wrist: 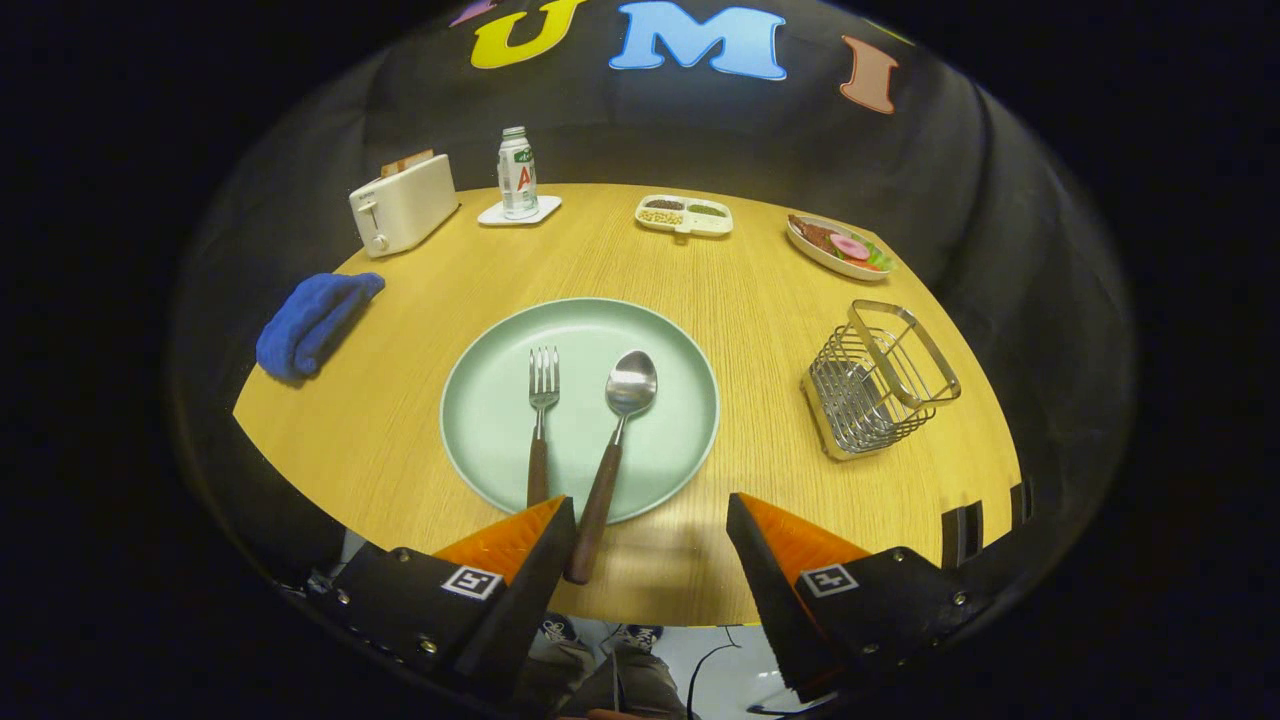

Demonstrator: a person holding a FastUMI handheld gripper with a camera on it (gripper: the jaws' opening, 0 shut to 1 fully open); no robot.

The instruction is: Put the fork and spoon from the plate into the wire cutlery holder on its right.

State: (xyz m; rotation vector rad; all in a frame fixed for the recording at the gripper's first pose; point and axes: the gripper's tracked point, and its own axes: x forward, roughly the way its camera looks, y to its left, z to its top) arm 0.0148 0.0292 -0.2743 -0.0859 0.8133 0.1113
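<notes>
A pale green plate (pixel 480 400) lies on the wooden table just ahead of my fingers. On it rest a fork (pixel 542 410) and a spoon (pixel 622 420), both with dark wooden handles pointing back toward me. The spoon's handle sticks out over the plate's near rim, close to my left fingertip. A wire cutlery holder (pixel 880 380) stands to the right of the plate, upright and seemingly empty. My gripper (pixel 650 510) is open, above the table's near edge, holding nothing.
A folded blue cloth (pixel 315 322) lies left of the plate. At the back stand a white toaster (pixel 402 205), a bottle on a coaster (pixel 517 175), a divided snack tray (pixel 684 215) and a dish of food (pixel 838 246). A person's legs and shoes (pixel 600 640) show below the table edge.
</notes>
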